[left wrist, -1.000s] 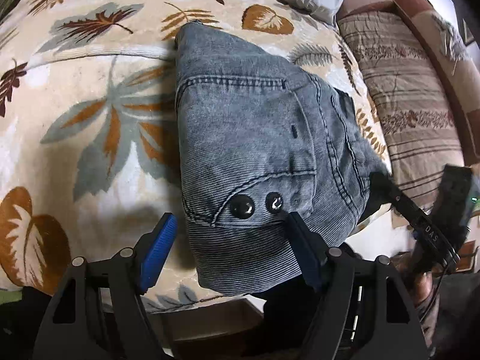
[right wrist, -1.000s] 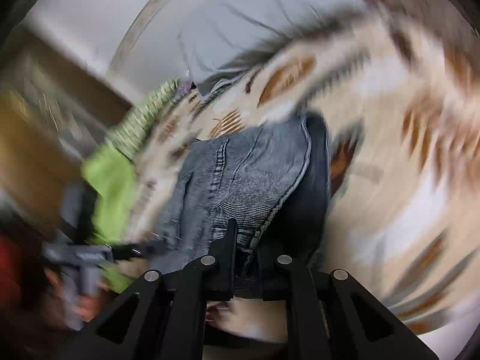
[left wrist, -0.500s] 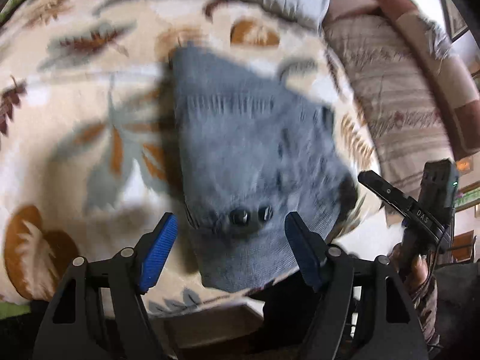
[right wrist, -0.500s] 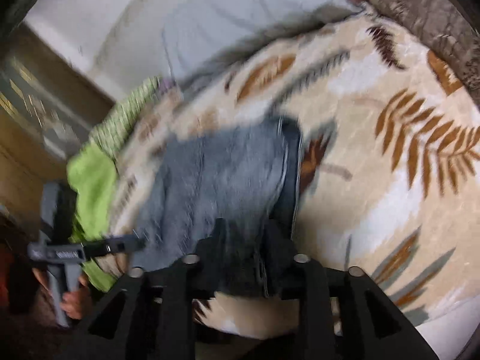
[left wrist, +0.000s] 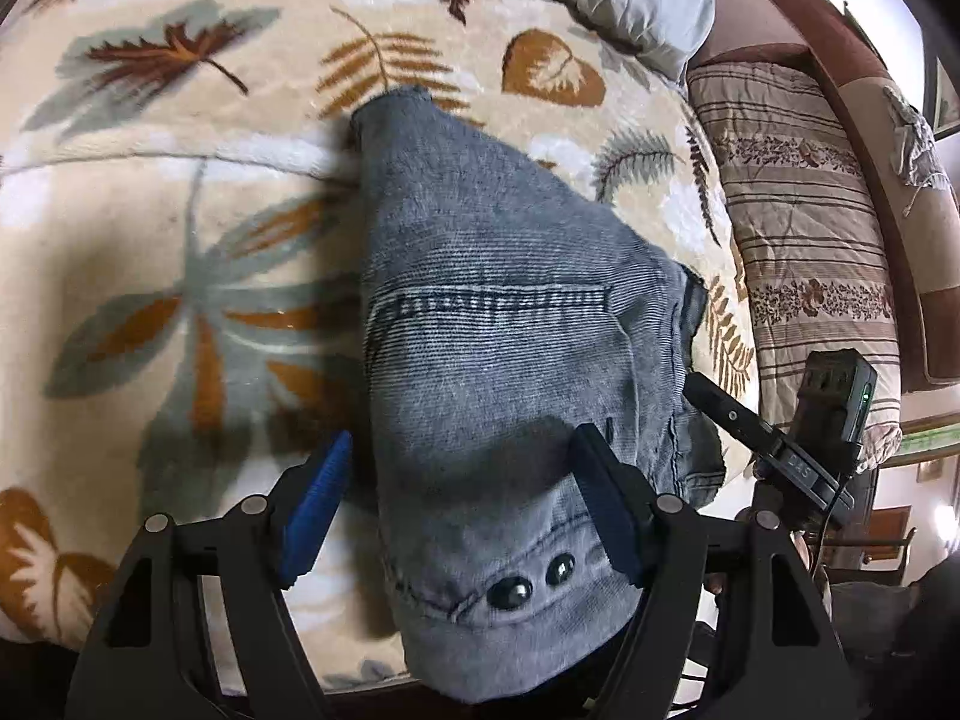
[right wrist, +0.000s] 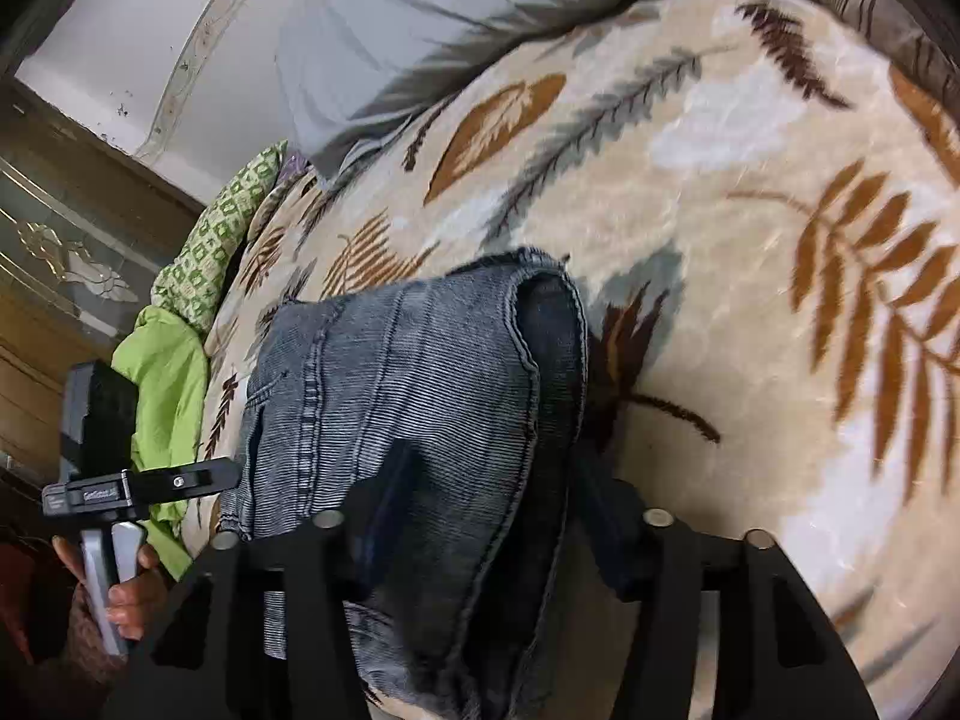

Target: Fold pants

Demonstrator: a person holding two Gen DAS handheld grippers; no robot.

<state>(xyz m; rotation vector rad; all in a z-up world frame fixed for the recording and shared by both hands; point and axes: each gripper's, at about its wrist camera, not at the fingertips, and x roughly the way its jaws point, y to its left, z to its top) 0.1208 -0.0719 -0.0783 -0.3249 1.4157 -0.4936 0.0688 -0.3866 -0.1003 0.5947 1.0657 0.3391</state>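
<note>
Since the earlier frames both views have closed in on the folded grey-blue washed-denim pants (left wrist: 510, 360), and my right claw (right wrist: 480, 498), then pinched on the fabric, has just been opening; its jaws now stand about half apart, straddling the thick folded edge without pressing it. My left claw (left wrist: 462, 498) is spread wide over the waistband end, blue pads clear of the cloth, holding nothing.

Pants lie as a compact bundle on the cream leaf-patterned plush blanket (left wrist: 180, 228) of the bed, near its edge, one end drooping over it.

Handling, my judgement: denim is soft but weighty, layers slide on each other; best grip is through the stacked hem or waistband seam, where stitching stiffens it.

Left view shows the two dark metal snap buttons (left wrist: 534, 582) and pocket stitching; right view alone shows the dark inner layer at the fold and the green cloth (right wrist: 162, 384) beyond.
</note>
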